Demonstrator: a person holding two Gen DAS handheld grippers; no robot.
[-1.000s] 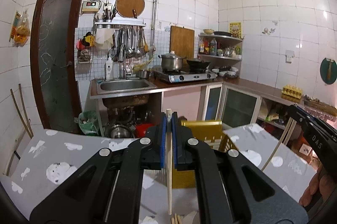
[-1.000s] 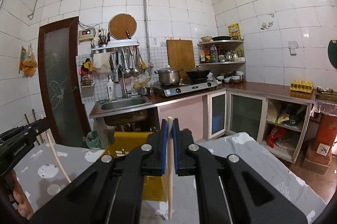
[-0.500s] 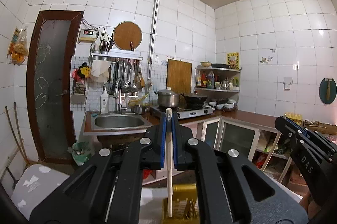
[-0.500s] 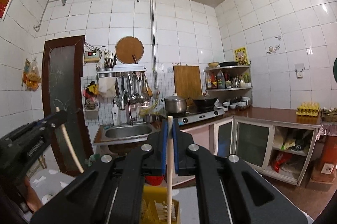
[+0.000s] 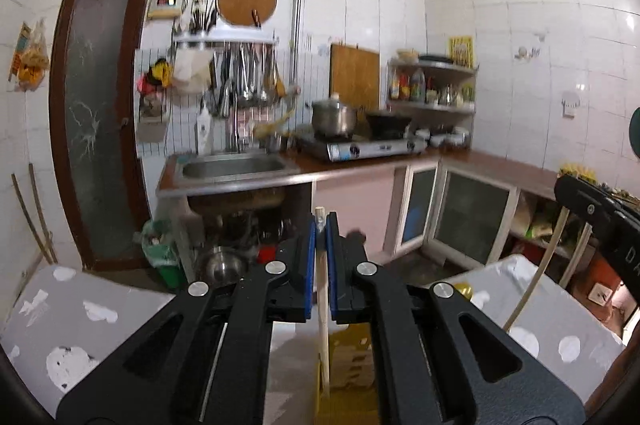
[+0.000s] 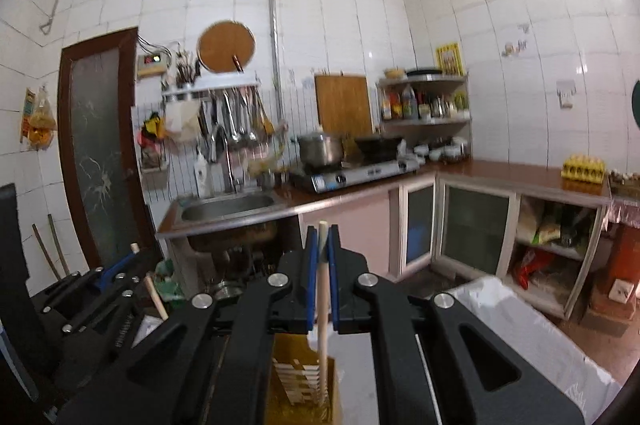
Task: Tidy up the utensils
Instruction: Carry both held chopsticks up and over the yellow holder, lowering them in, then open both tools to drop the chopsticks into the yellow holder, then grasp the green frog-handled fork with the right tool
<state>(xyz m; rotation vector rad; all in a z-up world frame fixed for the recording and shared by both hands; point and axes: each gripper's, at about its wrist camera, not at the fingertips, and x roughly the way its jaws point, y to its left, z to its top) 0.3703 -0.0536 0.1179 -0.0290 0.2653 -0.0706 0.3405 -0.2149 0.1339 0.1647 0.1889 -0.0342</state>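
Note:
My left gripper [image 5: 320,225] is shut on a pale wooden chopstick [image 5: 322,321] that stands upright between its blue pads. Its lower end hangs over a yellow slatted utensil holder [image 5: 352,361] on the grey table. My right gripper [image 6: 322,235] is shut on a second chopstick [image 6: 322,325]; its lower end dips toward the same yellow holder [image 6: 296,381], where several chopsticks lie. The right gripper with its chopstick also shows at the right edge of the left wrist view [image 5: 600,217]. The left gripper shows at the left of the right wrist view [image 6: 96,289].
The grey table with white patches [image 5: 80,313] lies below both grippers. Behind it stand a kitchen counter with a sink [image 5: 232,167], a gas stove with a pot [image 5: 334,115], hanging utensils, corner shelves and a brown door [image 5: 96,113].
Both views have tilted back down from the wall, and the table and yellow holder are in sight again. Both grippers have come closer together over the holder. Both stay shut on their chopsticks.

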